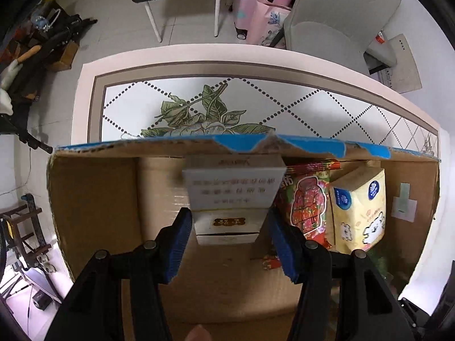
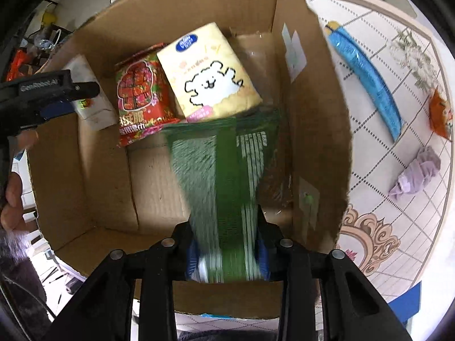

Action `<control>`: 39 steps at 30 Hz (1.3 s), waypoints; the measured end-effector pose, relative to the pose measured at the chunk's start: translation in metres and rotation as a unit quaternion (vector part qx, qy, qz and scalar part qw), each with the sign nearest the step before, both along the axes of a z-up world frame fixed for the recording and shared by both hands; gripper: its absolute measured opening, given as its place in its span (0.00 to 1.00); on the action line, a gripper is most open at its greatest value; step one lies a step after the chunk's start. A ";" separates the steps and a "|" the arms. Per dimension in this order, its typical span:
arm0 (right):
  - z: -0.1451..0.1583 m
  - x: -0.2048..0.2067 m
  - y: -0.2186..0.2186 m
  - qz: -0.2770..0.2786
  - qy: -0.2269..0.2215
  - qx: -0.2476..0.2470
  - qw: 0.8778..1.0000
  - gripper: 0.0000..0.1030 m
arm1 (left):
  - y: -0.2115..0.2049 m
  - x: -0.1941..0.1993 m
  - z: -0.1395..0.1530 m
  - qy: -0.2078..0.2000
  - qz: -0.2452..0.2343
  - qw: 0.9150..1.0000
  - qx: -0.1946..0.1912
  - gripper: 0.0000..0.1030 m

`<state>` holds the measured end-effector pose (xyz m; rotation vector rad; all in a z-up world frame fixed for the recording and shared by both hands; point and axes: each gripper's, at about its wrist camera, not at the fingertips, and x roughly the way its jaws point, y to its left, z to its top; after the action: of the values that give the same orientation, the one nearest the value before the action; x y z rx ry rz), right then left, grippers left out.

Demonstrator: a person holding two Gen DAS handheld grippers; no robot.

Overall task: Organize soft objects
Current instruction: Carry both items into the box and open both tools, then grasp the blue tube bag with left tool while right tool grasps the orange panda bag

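Note:
A cardboard box (image 1: 93,199) stands on the table and also shows in the right wrist view (image 2: 318,130). My left gripper (image 1: 227,244) holds a white tissue pack (image 1: 230,196) inside the box, at its left side; the pack also shows in the right wrist view (image 2: 91,99). A red pack (image 1: 307,201) and a yellow pack with a white dog (image 1: 361,207) stand beside it. My right gripper (image 2: 227,258) is shut on a green pack (image 2: 224,176), blurred, over the box's right side next to the yellow pack (image 2: 210,71) and red pack (image 2: 142,93).
On the patterned table (image 2: 398,227) to the right of the box lie a blue pack (image 2: 366,76), an orange pack (image 2: 440,113) and a lilac cloth (image 2: 418,170). A grey chair (image 1: 341,14) and pink bags (image 1: 264,2) stand beyond the table.

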<state>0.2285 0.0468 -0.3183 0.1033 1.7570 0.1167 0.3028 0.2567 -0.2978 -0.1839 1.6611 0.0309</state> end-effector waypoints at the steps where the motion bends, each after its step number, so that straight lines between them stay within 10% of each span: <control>1: 0.002 0.001 0.001 0.000 -0.002 0.000 1.000 0.58 | 0.000 0.000 0.002 0.000 -0.001 1.000 0.000 0.55; 4: 0.009 -0.001 0.003 0.003 -0.015 0.006 1.000 0.84 | 0.000 -0.004 0.011 -0.008 -0.009 1.000 0.001 0.63; 8: 0.024 -0.002 0.008 0.012 -0.035 -0.001 0.999 0.87 | -0.001 -0.014 0.029 -0.019 -0.017 1.000 0.005 0.87; 28: 0.121 -0.038 0.002 0.075 -0.152 0.028 0.985 0.92 | -0.028 -0.140 0.150 -0.135 0.014 0.990 0.028 0.96; 33: 0.155 -0.041 -0.052 0.046 -0.173 0.056 0.982 0.92 | -0.066 -0.142 0.196 -0.180 0.003 0.983 0.037 0.96; 39: 0.173 -0.022 -0.168 -0.023 -0.178 0.042 0.983 0.92 | -0.156 -0.106 0.210 -0.185 -0.015 0.982 -0.042 0.97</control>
<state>0.2069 -0.1214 -0.1453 0.1736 1.3919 0.1655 0.1969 0.1009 -0.0878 -0.2143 1.2936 -0.0919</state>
